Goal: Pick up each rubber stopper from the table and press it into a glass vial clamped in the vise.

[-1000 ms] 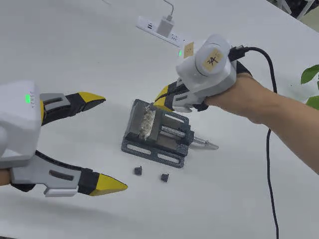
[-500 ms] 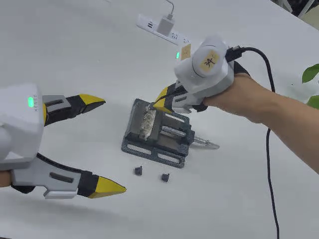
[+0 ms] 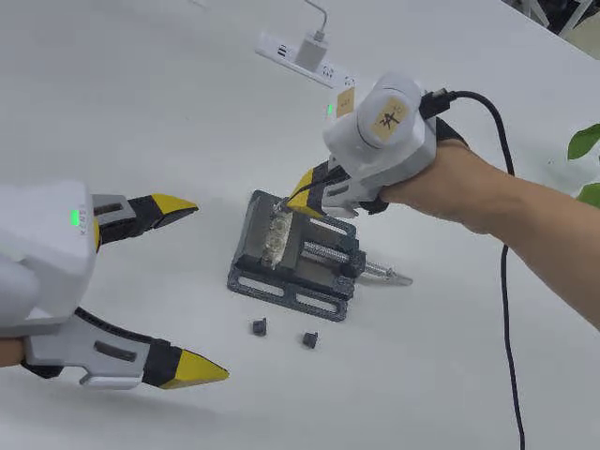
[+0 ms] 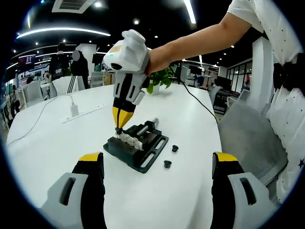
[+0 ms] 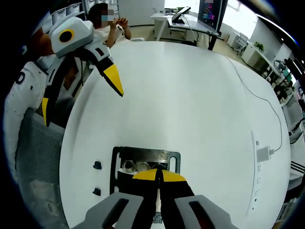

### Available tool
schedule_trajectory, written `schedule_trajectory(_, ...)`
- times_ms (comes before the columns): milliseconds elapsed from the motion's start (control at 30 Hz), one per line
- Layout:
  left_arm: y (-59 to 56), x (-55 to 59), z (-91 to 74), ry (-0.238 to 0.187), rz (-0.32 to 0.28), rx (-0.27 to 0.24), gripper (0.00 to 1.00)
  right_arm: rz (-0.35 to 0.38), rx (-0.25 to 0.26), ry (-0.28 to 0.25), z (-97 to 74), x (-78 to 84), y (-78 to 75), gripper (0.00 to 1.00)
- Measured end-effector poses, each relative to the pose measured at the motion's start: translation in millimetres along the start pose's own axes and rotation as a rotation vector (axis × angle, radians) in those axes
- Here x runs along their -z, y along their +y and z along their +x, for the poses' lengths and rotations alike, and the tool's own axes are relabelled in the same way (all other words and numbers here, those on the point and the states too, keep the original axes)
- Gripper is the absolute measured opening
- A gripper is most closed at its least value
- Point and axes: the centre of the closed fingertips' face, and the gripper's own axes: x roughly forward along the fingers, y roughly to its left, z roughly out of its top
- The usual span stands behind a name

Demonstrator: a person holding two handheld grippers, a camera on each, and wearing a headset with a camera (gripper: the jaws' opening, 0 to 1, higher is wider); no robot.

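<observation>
A white desk (image 3: 141, 112) carries a dark metal vise (image 3: 300, 258). A row of glass vials (image 3: 278, 234) is clamped upright in the vise. The right gripper (image 3: 295, 199), held in a hand (image 3: 450, 183), points down at the end of the row, its yellow-tipped jaws closed together just over the vials. In the left gripper view a small dark bit shows at those tips, too small to identify. Two black rubber stoppers (image 3: 259, 326) (image 3: 308, 339) lie on the desk just beside the vise base, apart from each other. The left gripper (image 3: 192, 288) hovers well to the side of the vise, jaws spread wide and holding nothing. A white power strip (image 3: 300, 52) lies at the far side of the desk.
</observation>
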Motion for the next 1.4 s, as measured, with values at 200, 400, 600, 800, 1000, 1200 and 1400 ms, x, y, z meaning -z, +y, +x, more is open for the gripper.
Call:
schedule_trajectory(200, 1.2, 0.7, 2.0, 0.002, 0.000, 0.001, 0.93, -0.018, -0.016, 0.025, -0.3, 0.0, 3.0, 0.00)
schedule_trajectory(400, 0.8, -0.2, 4.7, -0.003, 0.000, 0.006, 0.93, 0.024, -0.026, 0.030, 1.1, -0.4, 0.8, 0.00)
schedule_trajectory(600, 1.6, -1.7, 5.7, -0.011, -0.003, 0.006, 0.93, -0.013, -0.019, 0.042, 0.7, -0.6, 4.8, 0.00)
schedule_trajectory(800, 1.4, -1.0, 6.3, -0.014, -0.007, 0.006, 0.92, 0.000, -0.026, 0.061, 1.8, -1.2, 0.7, 0.00)
schedule_trajectory(1000, 1.3, -1.8, 6.9, -0.018, -0.006, 0.008, 0.92, 0.001, -0.031, 0.067, 1.1, -1.1, 2.3, 0.00)
schedule_trajectory(1200, 1.6, -3.2, 7.8, -0.022, -0.007, 0.009, 0.92, -0.007, -0.041, 0.088, 2.4, 0.4, 1.0, 0.00)
schedule_trajectory(1400, 0.3, -4.6, 10.1, -0.025, -0.005, 0.014, 0.92, 0.007, -0.060, 0.097, 1.8, -0.1, 2.9, 0.00)
